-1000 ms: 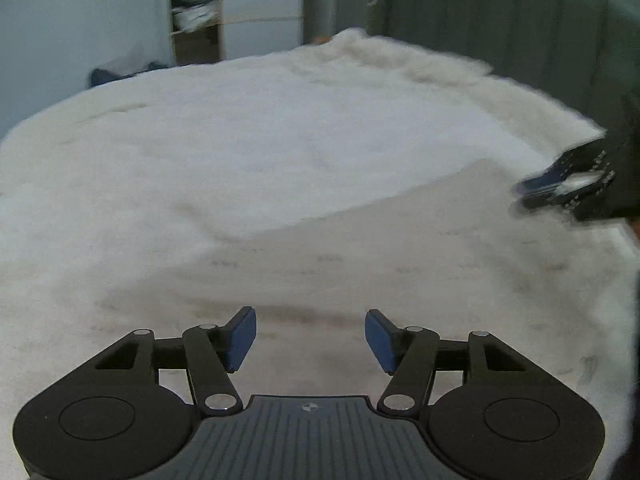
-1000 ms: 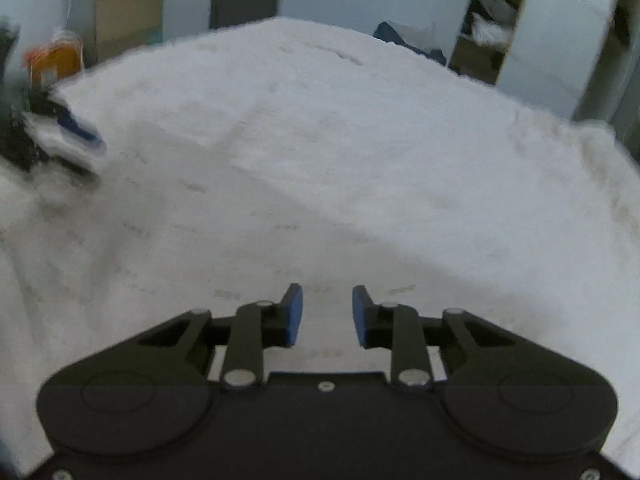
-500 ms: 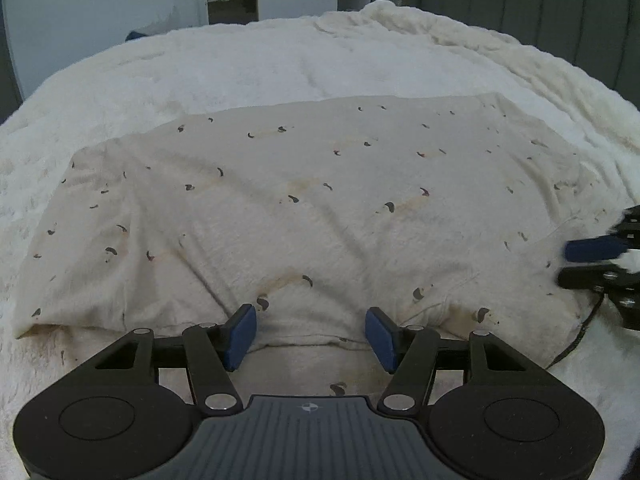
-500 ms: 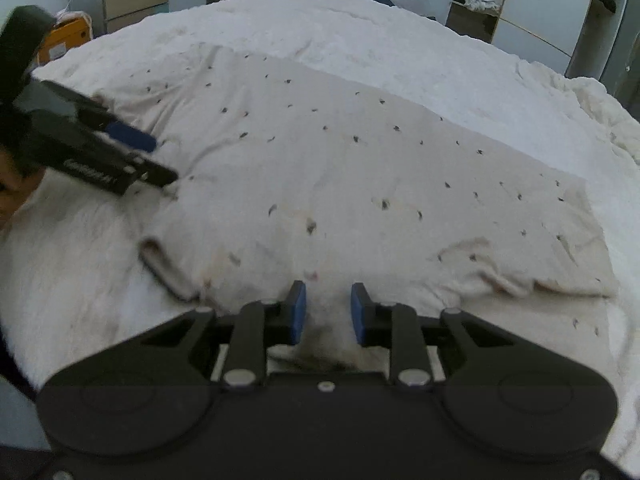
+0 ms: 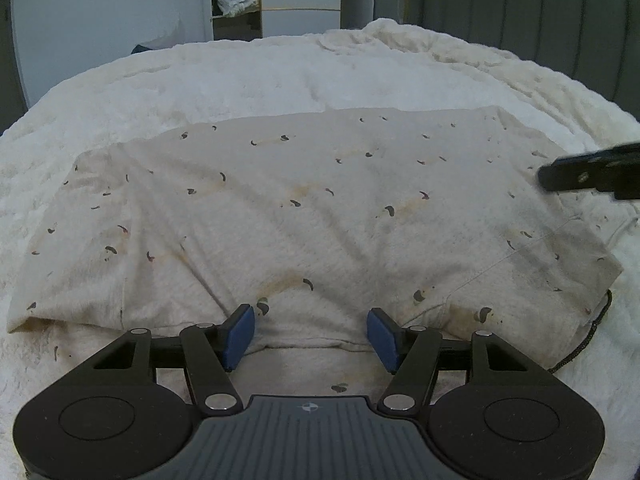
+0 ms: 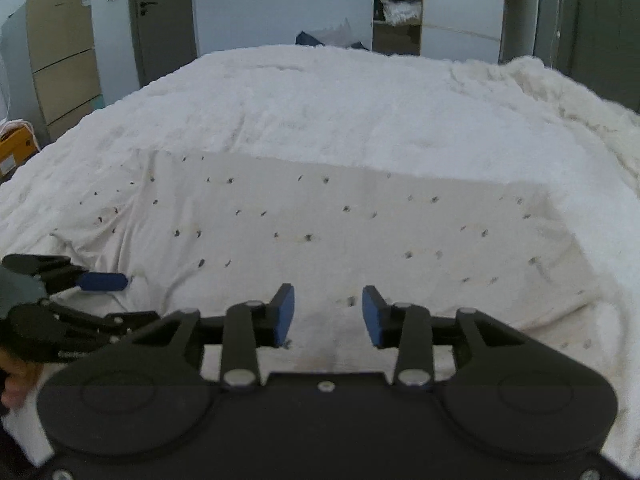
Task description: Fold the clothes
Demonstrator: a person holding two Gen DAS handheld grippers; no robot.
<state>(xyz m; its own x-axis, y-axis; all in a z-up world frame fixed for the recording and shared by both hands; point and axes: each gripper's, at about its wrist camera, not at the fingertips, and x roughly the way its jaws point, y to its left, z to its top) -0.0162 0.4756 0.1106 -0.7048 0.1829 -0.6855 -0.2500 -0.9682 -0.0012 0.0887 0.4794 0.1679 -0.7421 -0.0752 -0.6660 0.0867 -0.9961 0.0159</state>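
A cream garment with small dark specks lies spread flat on a white fluffy blanket, its near part folded over. It also shows in the right wrist view. My left gripper is open and empty, just above the garment's near folded edge. My right gripper is open and empty over the garment's near edge. The right gripper shows as a dark bar at the right edge of the left wrist view. The left gripper shows at the lower left of the right wrist view.
The blanket covers a bed. A dark padded headboard stands at the far right. A drawer cabinet, a door and an open wardrobe stand beyond the bed. A black cord lies by the garment's right corner.
Both grippers have pulled back and risen from the garment. The right gripper has opened wider. The garment lies where it was half a second ago.
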